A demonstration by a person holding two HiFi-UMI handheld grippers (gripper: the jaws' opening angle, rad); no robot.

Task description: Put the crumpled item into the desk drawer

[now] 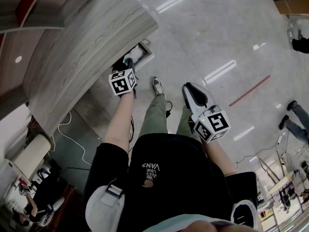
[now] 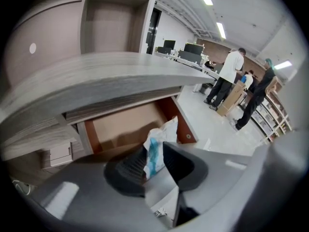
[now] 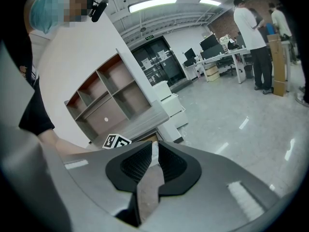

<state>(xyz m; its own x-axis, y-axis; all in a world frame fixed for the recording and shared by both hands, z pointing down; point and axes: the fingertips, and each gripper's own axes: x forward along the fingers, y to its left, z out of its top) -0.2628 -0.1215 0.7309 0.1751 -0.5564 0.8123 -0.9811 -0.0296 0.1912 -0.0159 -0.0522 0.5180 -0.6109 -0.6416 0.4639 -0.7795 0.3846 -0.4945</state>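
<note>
- Hovering at the open drawer point(image 2: 126, 123), that's where the left gripper point(image 2: 155, 159) is sitting, tucked in under the curved edge of the desk point(image 2: 96, 79).
- And the crumpled item point(image 2: 158, 144)? Is the gripper hanging on to it?
- The item is standing between the jaws, white with a blue-green streak, and it's poking up past the tips, in front of the drawer's brown boards. The jaws are standing a little apart, though. I'm seeing a loose fit and no squeeze, with the item leaning against one ribbed pad.
- Is it touching the drawer bottom?
- I'm not managing to tell. The jaws are covering its lower end.
- What's the right gripper point(image 1: 189, 88) doing?
- It's hanging out over the pale, shiny floor point(image 1: 217, 33), well apart from the desk and just beside the person's leg. Its jaws are sitting all but together, with only a thin slit showing and nothing in it.
- And the marker cubes?
- The left one point(image 1: 122, 82) is riding above the forearm, near the drawer's front. The right one point(image 1: 212, 124) is sitting close to the person's body.
- Anyone else about?
- A few people point(image 2: 226, 83) are standing far across the room.
</note>
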